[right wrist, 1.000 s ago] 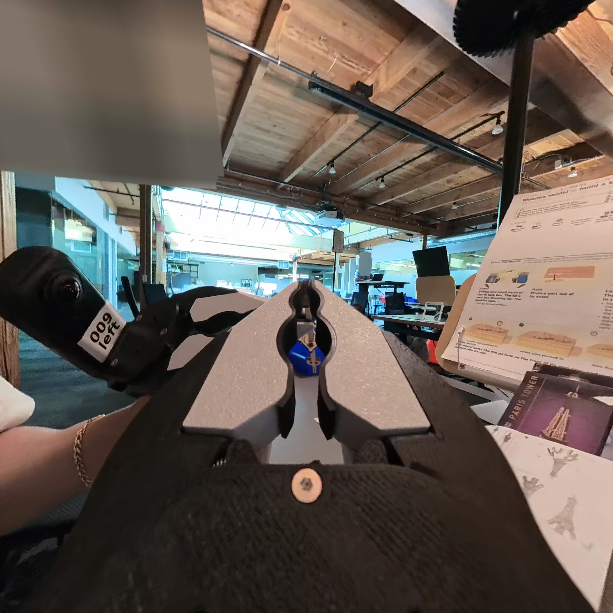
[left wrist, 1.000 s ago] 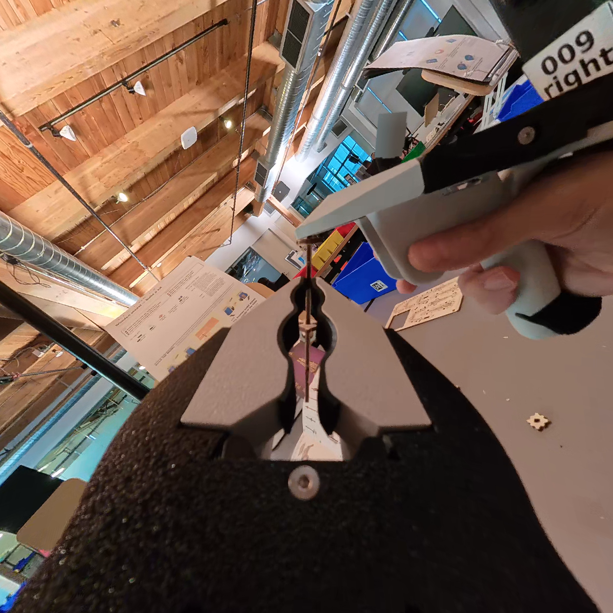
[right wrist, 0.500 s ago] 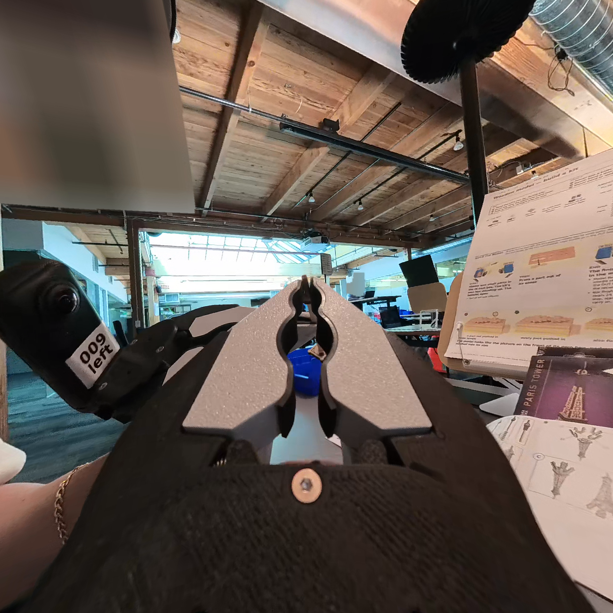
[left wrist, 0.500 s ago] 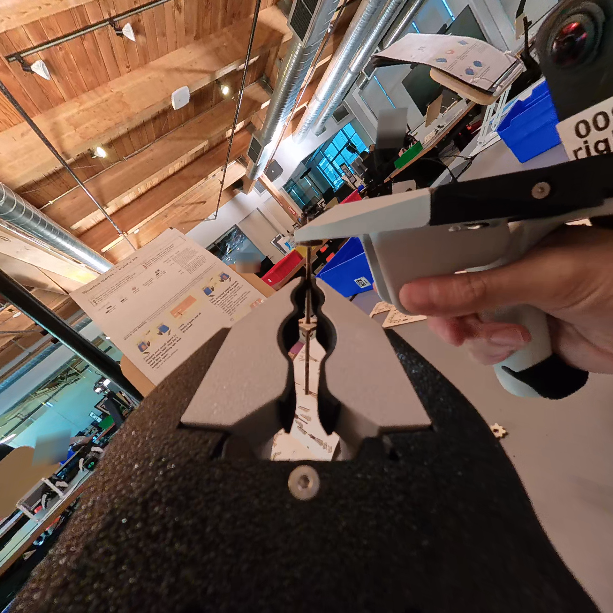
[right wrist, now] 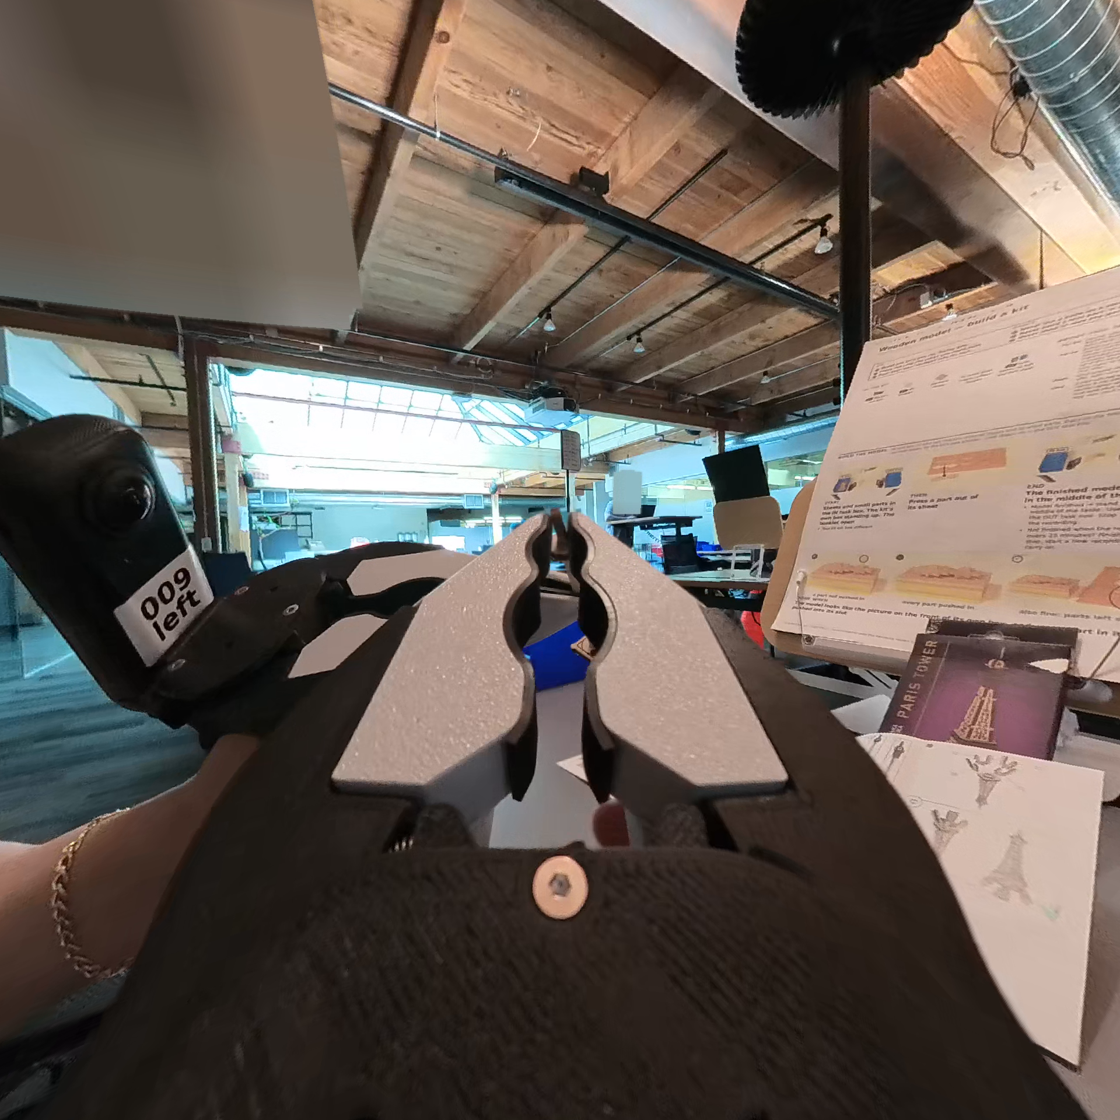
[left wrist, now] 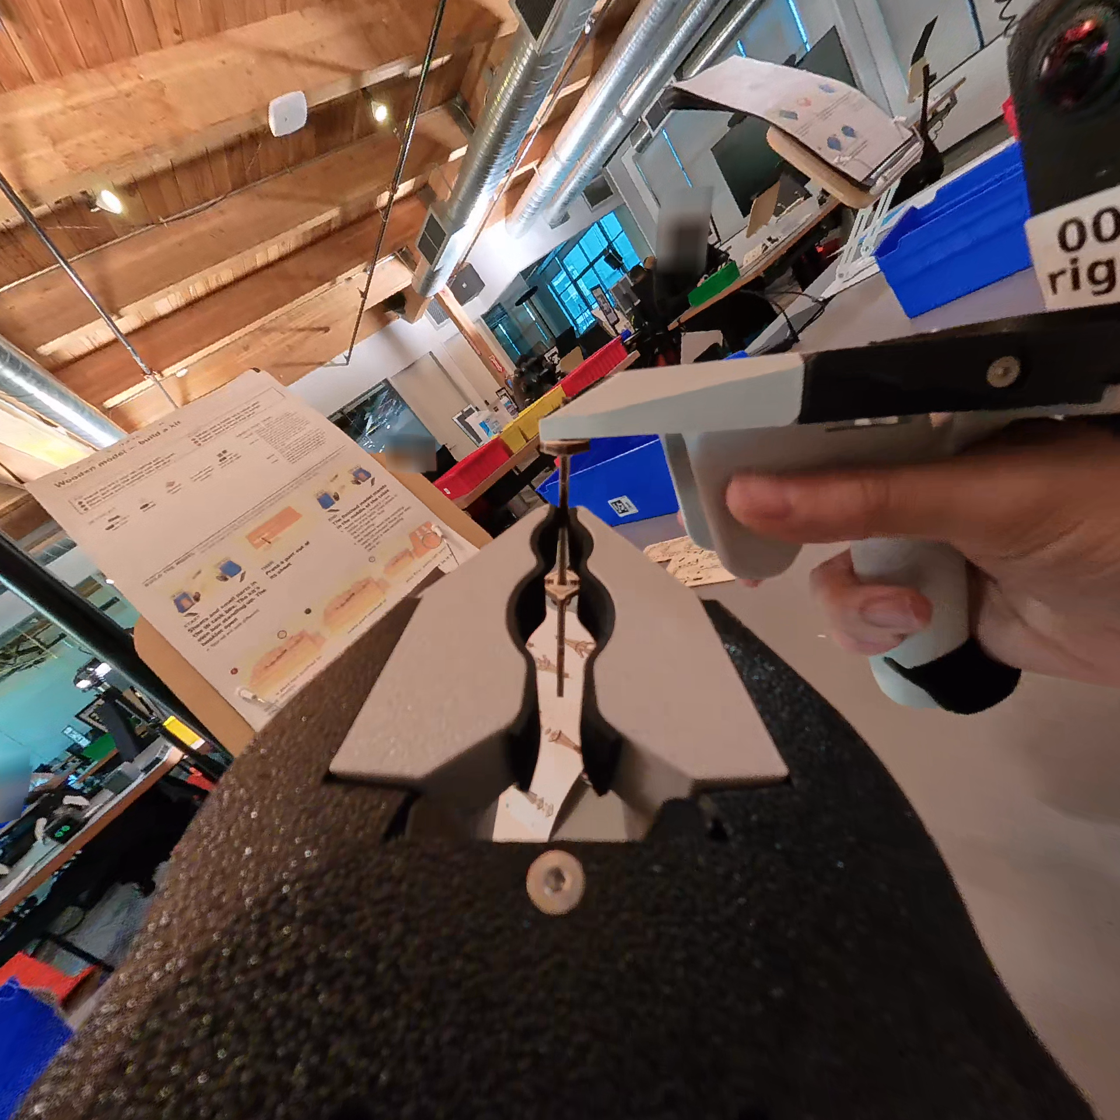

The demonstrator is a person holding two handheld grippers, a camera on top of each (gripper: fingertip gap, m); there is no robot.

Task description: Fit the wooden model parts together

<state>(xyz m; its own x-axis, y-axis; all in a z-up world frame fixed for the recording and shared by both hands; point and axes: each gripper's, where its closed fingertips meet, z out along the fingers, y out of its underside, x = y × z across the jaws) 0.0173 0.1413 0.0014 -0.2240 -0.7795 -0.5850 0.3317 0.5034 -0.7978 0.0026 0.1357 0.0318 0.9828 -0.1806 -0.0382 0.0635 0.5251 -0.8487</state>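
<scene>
Where left wrist view looks forward: left gripper (left wrist: 560,515) clenched on thin wooden model strip (left wrist: 560,636), held edge-on between fingers. Right gripper (left wrist: 560,437) crosses above, small wooden disc (left wrist: 563,446) at its tip, touching strip's top end. Instruction sheet (left wrist: 242,545) behind.

Right wrist view: right gripper (right wrist: 560,520) clenched on small wooden piece; left gripper's camera (right wrist: 91,515) at left; purple kit box (right wrist: 982,697) on table at right.

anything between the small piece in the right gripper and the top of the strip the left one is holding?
Nothing visible. In the left wrist view the small wooden piece at the right gripper tips sits right at the upper end of the thin wooden strip, which the left gripper clamps edge-on. No gap is discernible between them.
</scene>
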